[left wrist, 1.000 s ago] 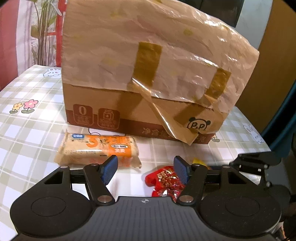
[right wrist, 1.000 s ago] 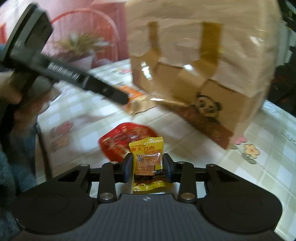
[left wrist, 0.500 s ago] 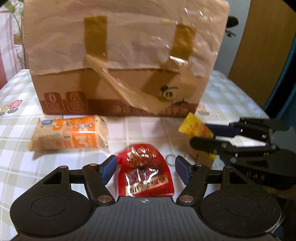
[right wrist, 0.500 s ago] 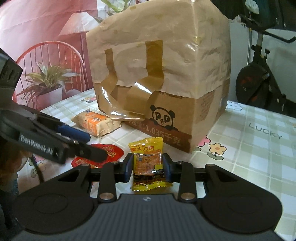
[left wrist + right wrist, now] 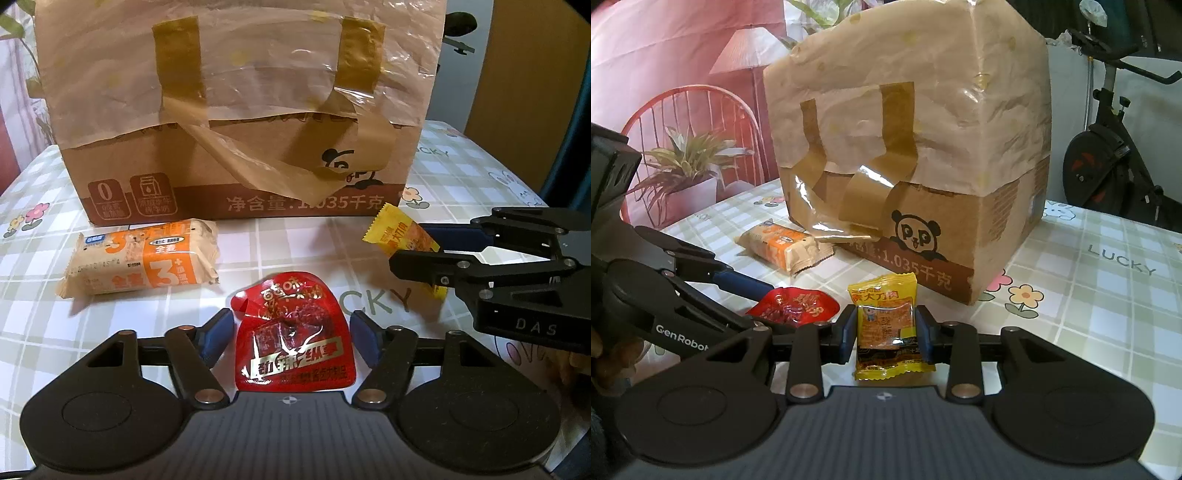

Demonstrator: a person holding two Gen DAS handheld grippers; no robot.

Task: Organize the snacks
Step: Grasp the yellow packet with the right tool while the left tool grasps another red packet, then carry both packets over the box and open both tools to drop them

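Now the left gripper (image 5: 291, 334), jaws closing, straddles the red packet (image 5: 293, 341): squeeze its middle. The right gripper (image 5: 886, 328) pinches the yellow packet (image 5: 886, 321).

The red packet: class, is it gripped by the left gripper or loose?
Loose. The red packet lies between the left gripper's open pads, gaps either side.

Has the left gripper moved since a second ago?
Yes. The left gripper has shifted from in front of the orange pack to straddle the red packet, jaws just closing, not yet gripping.
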